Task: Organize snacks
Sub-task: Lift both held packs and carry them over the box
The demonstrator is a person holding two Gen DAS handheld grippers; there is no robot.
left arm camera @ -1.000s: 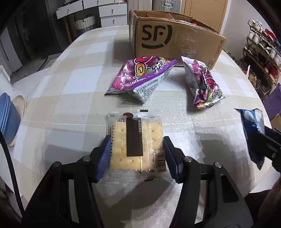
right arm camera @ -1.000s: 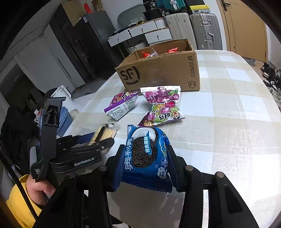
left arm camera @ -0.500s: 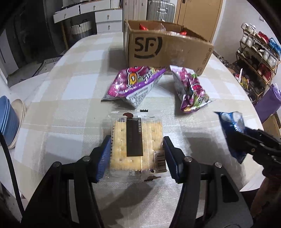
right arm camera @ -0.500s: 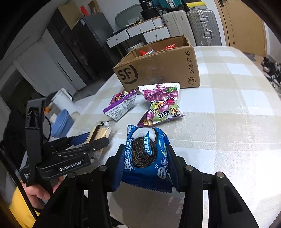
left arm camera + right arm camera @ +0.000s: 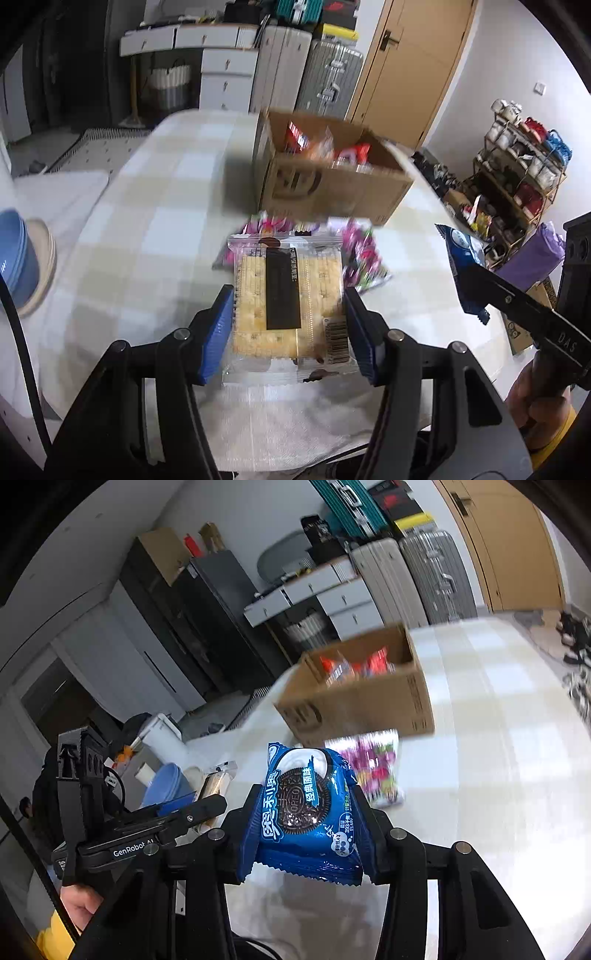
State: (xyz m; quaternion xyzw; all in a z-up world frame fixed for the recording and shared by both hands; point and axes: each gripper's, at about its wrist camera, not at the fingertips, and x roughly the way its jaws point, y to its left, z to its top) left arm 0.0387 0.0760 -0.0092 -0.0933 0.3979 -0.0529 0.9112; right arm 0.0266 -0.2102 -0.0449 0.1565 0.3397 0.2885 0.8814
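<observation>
My left gripper [image 5: 288,325] is shut on a clear cracker pack [image 5: 286,295] with a black label and holds it above the table. My right gripper [image 5: 306,819] is shut on a blue Oreo pack [image 5: 303,808], also held in the air; the pack shows at the right of the left wrist view [image 5: 463,266]. An open cardboard box [image 5: 332,173] with red snack packs inside stands at the far side of the table. Purple snack bags [image 5: 362,254] lie before it, partly hidden behind the crackers. One purple bag [image 5: 373,768] shows in the right wrist view.
The table has a checked beige cloth [image 5: 155,221]. Blue bowls and a plate [image 5: 22,262] are stacked at its left. Suitcases [image 5: 325,74] and white drawers stand behind the table. A shelf of cups [image 5: 524,166] stands at the right.
Both grippers have risen and tilted up with their packs. The box and the purple bags now sit lower and farther off, blurred by the motion.
</observation>
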